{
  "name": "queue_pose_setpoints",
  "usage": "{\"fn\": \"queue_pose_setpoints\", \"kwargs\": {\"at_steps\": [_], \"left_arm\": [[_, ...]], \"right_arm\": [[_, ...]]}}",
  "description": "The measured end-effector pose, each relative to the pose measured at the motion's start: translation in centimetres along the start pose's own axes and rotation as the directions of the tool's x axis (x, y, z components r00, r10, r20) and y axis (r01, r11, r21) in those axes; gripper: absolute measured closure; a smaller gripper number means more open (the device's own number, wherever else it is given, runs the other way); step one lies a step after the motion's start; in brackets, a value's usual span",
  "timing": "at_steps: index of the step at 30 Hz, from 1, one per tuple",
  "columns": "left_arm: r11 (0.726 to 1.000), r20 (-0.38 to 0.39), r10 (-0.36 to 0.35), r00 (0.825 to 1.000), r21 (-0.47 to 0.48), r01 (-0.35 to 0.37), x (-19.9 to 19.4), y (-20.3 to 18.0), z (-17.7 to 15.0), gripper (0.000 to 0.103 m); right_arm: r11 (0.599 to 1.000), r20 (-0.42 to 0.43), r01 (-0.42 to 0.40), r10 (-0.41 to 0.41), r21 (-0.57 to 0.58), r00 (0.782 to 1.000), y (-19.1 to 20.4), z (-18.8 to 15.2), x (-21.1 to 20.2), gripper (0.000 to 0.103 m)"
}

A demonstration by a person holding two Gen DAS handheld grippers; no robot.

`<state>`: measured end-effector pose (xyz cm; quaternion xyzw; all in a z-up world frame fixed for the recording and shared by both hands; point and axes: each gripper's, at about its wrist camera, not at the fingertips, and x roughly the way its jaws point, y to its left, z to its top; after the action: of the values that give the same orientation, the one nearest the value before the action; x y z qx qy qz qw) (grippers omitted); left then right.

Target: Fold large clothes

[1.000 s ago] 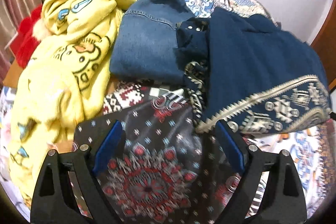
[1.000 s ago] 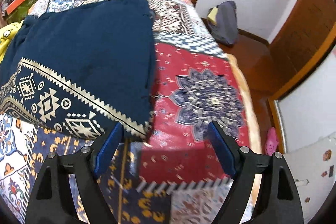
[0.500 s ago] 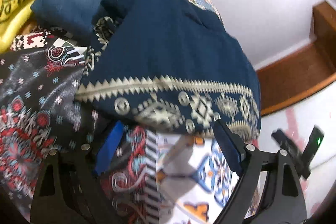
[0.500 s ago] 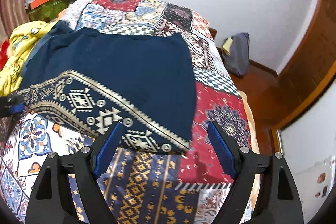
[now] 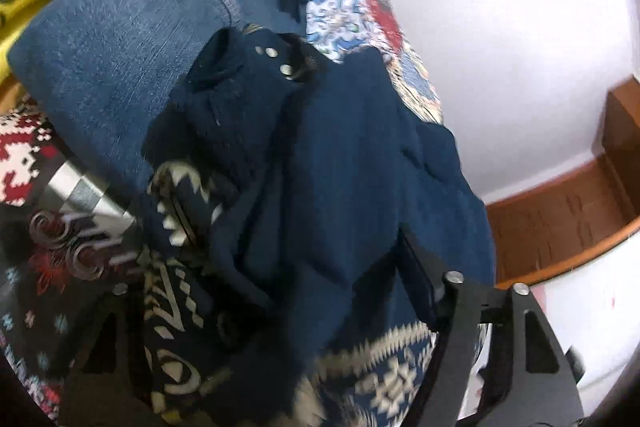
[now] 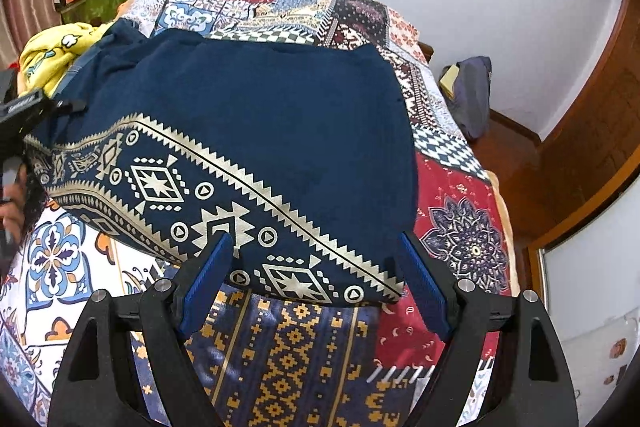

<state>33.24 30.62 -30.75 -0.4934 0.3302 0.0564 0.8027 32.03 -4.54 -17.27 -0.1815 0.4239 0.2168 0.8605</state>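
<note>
At nine o'clock the left gripper [image 5: 280,311] was closing around the navy garment's [image 6: 256,131] bunched edge, while at five o'clock the right gripper [image 6: 316,287] was held wide over its hem, so uneven grabbing risked a crooked fold.

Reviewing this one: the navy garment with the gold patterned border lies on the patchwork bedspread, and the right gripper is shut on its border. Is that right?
Not quite. The right gripper is open: in the right wrist view its blue pads stand wide apart at the border's edge, not pressing on it. The rest holds: the navy garment with its gold patterned border lies on the patchwork bedspread.
</note>
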Motion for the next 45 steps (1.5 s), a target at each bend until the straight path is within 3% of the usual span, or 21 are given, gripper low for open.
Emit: {"fn": "queue_pose_setpoints", "kwargs": {"at_steps": [2,5,7,9,12,16,19,24,28,31,34,38,42,45], "left_arm": [[1.0,0.012,0.022,1.0,-0.019,-0.022,0.3,0.2,0.2,0.043],[0.998,0.037,0.06,0.998,-0.009,-0.059,-0.3,0.2,-0.2,0.066],[0.998,0.062,0.055,0.997,-0.002,-0.055,-1.4,0.0,-0.4,0.082],[0.999,0.069,0.021,0.997,0.035,-0.023,-2.7,-1.0,-0.5,0.089],[0.987,0.097,-0.03,0.995,0.161,0.014,-5.4,-4.3,0.2,0.092],[0.92,0.168,-0.034,0.985,0.39,-0.035,-10.7,-9.2,-1.2,0.092],[0.888,0.228,-0.048,0.973,0.455,-0.063,-14.3,-10.7,-2.2,0.092],[0.883,0.303,-0.01,0.953,0.45,-0.134,-18.2,-10.1,-1.8,0.092],[0.877,0.317,0.058,0.947,0.437,-0.2,-18.2,-9.0,-1.2,0.092],[0.893,0.307,0.074,0.949,0.403,-0.2,-17.3,-7.9,-0.8,0.092],[0.927,0.283,0.061,0.957,0.34,-0.16,-16.8,-7.0,-0.9,0.092],[0.938,0.253,0.046,0.966,0.321,-0.128,-15.7,-8.4,-1.2,0.092],[0.941,0.226,0.003,0.974,0.329,-0.079,-14.1,-11.8,-1.5,0.092],[0.916,0.214,0.008,0.977,0.39,-0.093,-11.4,-16.5,-2.5,0.092]], "right_arm": [[1.0,-0.007,0.006,-0.006,-0.006,1.0,0.2,0.0,0.2,0.022],[1.0,-0.012,0.01,-0.01,-0.014,1.0,0.4,-0.1,0.0,0.022],[1.0,-0.009,0.008,-0.009,-0.021,1.0,0.5,0.1,-0.4,0.022],[0.999,-0.004,0.006,-0.006,-0.032,1.0,0.8,0.4,-1.0,0.022],[0.999,0.011,-0.002,0.002,-0.051,1.0,1.6,1.0,-2.3,0.022],[0.996,0.055,-0.037,0.041,-0.075,0.998,3.3,1.9,-4.5,0.022],[0.993,0.073,-0.077,0.084,-0.095,0.994,5.2,2.8,-5.7,0.022],[0.97,0.053,-0.194,0.204,-0.148,0.978,9.2,4.3,-5.5,0.022],[0.942,-0.005,-0.264,0.269,-0.206,0.963,13.7,5.2,-3.1,0.022],[0.922,-0.07,-0.314,0.306,-0.225,0.949,16.5,5.3,-0.6,0.022],[0.915,-0.121,-0.316,0.294,-0.253,0.948,18.7,4.7,1.9,0.022],[0.911,-0.112,-0.316,0.297,-0.266,0.948,18.6,4.0,2.2,0.022],[0.924,-0.101,-0.323,0.308,-0.204,0.946,15.7,4.1,0.2,0.022],[0.95,-0.054,-0.279,0.274,-0.141,0.96,11.8,3.5,-1.0,0.022]]}}
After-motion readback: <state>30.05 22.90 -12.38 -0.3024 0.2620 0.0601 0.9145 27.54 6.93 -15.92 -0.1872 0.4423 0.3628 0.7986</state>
